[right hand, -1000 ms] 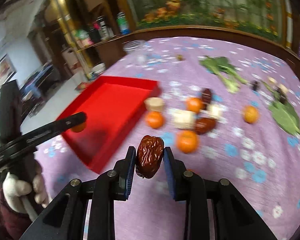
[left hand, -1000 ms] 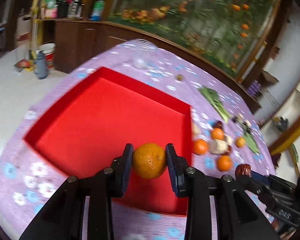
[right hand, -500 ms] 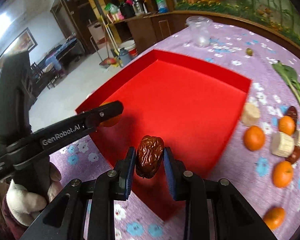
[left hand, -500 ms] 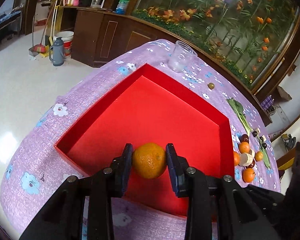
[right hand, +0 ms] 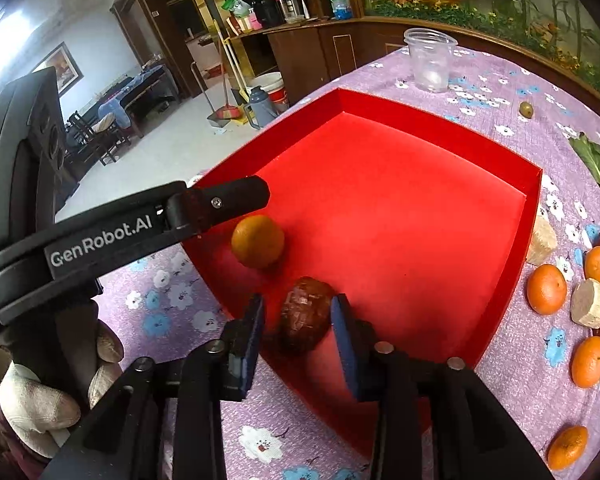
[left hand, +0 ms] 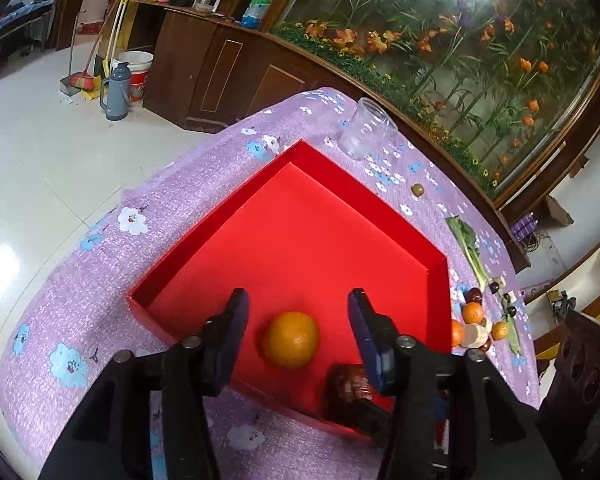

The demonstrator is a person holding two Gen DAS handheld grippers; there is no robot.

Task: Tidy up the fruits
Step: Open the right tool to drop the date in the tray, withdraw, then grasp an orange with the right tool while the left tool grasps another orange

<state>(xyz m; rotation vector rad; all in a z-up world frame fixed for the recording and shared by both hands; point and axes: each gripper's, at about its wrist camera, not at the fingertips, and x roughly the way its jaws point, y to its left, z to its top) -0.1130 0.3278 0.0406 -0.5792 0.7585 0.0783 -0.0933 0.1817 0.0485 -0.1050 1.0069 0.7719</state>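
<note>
A red tray [left hand: 204, 220] [right hand: 532, 184] lies on the purple flowered tablecloth. An orange [left hand: 291, 339] [right hand: 257, 241] rests on the tray floor near its front corner. My left gripper [left hand: 298, 330] is open above the orange, jaws apart on either side of it. A brown date [right hand: 303, 320] [left hand: 346, 384] lies on the tray floor beside the orange. My right gripper [right hand: 298, 336] is open around the date, pads apart from it. The left gripper's finger [right hand: 220, 200] shows in the right wrist view.
More oranges [right hand: 546, 289], dates and pale root chunks [right hand: 590, 303] lie on the cloth right of the tray. A clear plastic cup [right hand: 431, 60] stands behind the tray. Leafy greens [left hand: 466, 242] and a small olive fruit [right hand: 526, 109] lie further back. The table edge drops to the floor at left.
Both grippers have opened. The orange has dropped from the left gripper onto the tray floor, and the date has been let go onto the tray floor between the right gripper's pads.
</note>
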